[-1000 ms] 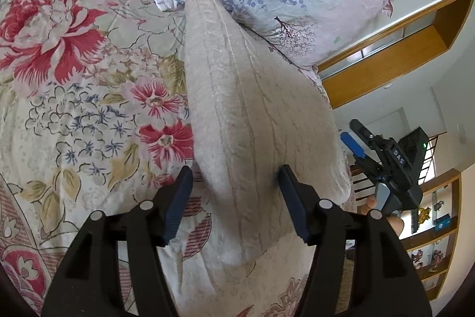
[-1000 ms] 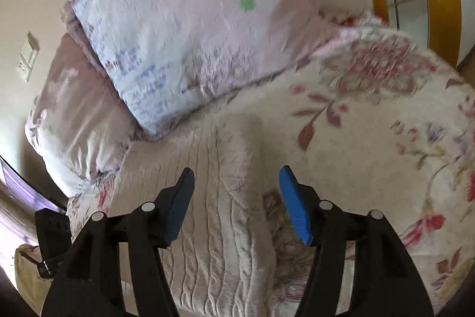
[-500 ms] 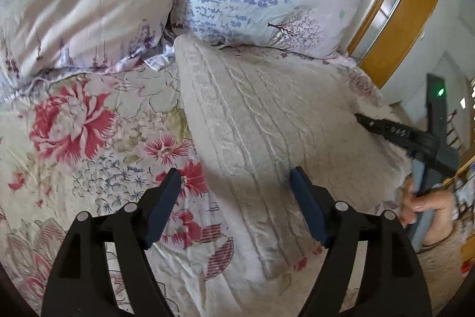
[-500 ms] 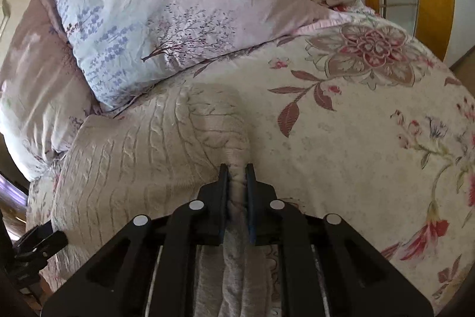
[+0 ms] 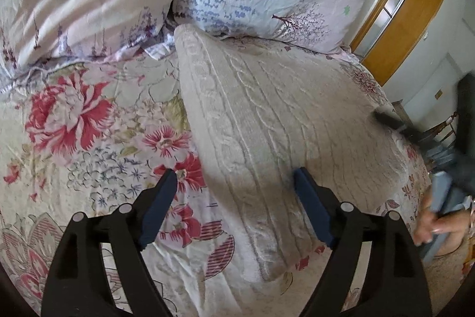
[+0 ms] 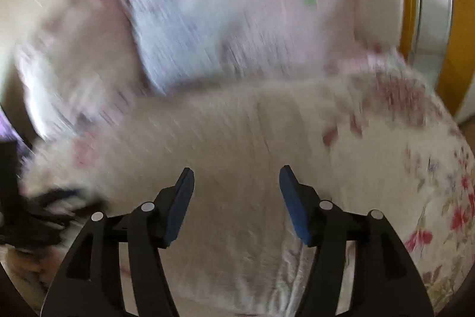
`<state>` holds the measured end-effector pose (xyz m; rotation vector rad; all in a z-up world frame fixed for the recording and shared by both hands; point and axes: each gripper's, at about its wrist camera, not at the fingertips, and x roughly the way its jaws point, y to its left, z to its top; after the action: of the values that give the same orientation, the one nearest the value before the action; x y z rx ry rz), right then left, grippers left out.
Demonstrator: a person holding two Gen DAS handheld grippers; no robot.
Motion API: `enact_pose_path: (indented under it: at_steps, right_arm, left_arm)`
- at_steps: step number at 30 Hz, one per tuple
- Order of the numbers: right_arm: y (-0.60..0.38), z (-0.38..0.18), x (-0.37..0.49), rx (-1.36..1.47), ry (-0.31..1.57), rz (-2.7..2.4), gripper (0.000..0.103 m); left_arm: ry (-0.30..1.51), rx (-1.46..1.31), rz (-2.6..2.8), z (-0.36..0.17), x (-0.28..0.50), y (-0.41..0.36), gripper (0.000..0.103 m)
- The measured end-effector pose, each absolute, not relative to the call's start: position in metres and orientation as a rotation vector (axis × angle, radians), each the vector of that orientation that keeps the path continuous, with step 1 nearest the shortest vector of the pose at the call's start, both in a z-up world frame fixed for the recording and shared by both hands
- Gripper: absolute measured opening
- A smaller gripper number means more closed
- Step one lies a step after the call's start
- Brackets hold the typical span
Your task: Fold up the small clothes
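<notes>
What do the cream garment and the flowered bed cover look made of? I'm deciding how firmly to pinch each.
Cream garment: looks like thick, soft knit, perhaps wool or acrylic; raised cable ribs run along it, matte and fuzzy. Flowered bed cover: looks like thin woven cotton or a blend; flat printed flowers, fine creases, matte.

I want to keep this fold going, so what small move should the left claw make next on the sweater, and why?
Probably lower the left claw and close it on the near edge of the sweater. Its jaws, which have just been opening, stand wide and hold nothing, with the knit's left edge between them. The sweater lies flat on the bedspread.
</notes>
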<state>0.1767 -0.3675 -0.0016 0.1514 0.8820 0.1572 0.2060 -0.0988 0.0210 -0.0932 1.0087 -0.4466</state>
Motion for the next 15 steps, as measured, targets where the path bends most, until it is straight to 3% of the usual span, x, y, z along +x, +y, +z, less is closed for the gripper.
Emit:
enact_pose_path:
  at_steps: [2,10,13,15]
  right_arm:
    - [-0.377,-0.014,0.178,0.198,0.854,0.176,0.066]
    - [-0.409,0.001,0.176,0.434,0.864,0.281,0.067]
    - [-0.437,0.017,0.177,0.613,0.797,0.326,0.084]
    - [-0.451,0.018,0.189,0.656,0.83,0.306,0.085]
  left_arm:
    - [1.026,-0.106,-0.461,0.018,0.207,-0.099,0.083]
    - [1.078,-0.303,-0.556,0.017,0.22,-0.079,0.083]
    - [1.09,-0.409,-0.582,0.02,0.233,-0.068,0.083]
    - [1.103,-0.46,-0.592,0.019,0.241,-0.064,0.083]
